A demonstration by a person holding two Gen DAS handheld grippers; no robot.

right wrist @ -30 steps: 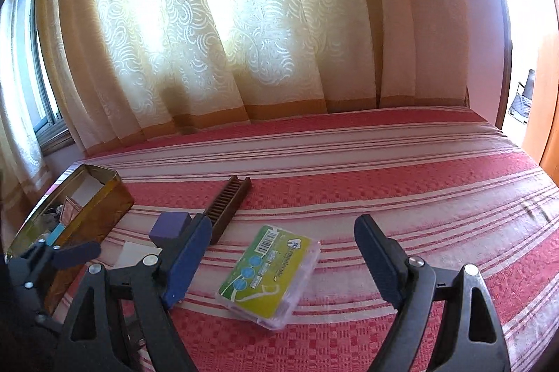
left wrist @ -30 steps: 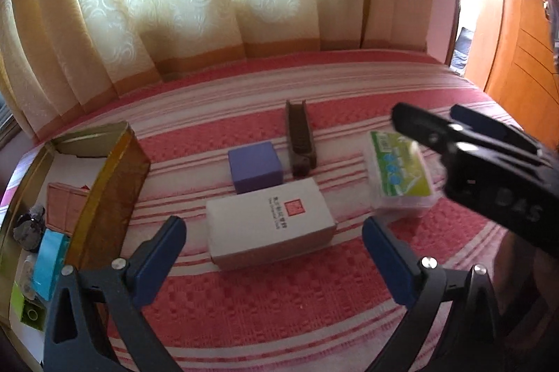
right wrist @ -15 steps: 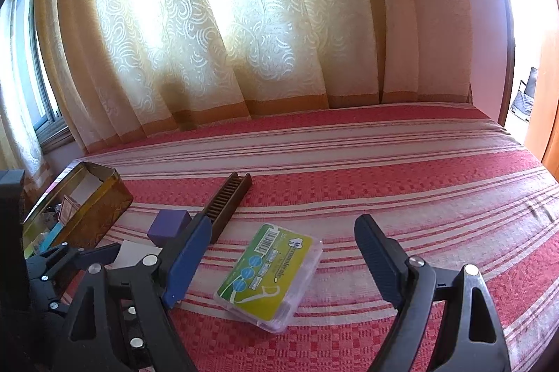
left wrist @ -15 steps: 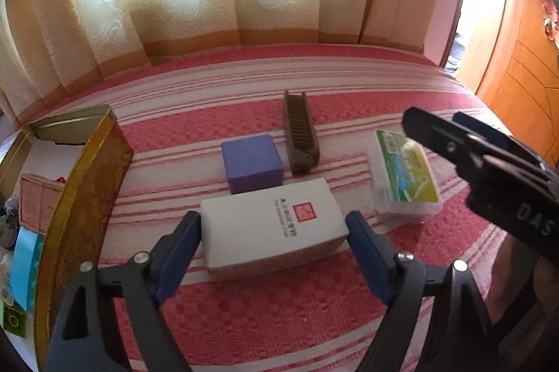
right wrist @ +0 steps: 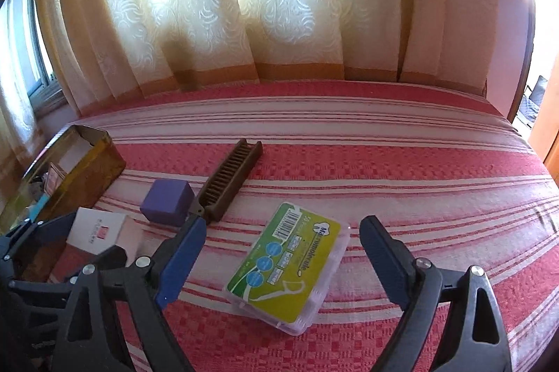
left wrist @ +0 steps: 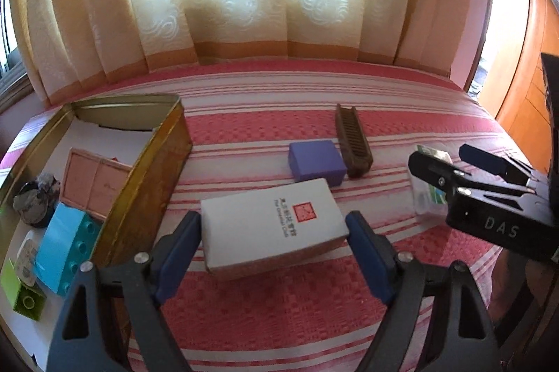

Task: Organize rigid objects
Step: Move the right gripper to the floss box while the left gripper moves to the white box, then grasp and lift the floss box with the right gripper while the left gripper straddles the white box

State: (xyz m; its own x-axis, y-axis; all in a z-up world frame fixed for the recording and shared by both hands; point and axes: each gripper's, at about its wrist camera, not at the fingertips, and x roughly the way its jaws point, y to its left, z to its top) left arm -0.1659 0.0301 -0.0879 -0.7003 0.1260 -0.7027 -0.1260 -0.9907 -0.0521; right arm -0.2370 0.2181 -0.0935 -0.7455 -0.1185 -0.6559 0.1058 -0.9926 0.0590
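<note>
With both pads pressed on its short ends, left gripper (left wrist: 272, 248) grips the white box (left wrist: 270, 227) on the striped bedspread (left wrist: 401, 120). Purple cube (left wrist: 316, 162) touches the box at 12 o'clock, brown comb (left wrist: 353, 141) just beside at 1. Gold tin (left wrist: 157, 159) at 9 holds blue brick (left wrist: 66, 248) and green brick (left wrist: 26, 300). Right gripper (right wrist: 279, 258) is opening, floss-pick case (right wrist: 288, 267) lying loose between its jaws; comb at 11 there.
</note>
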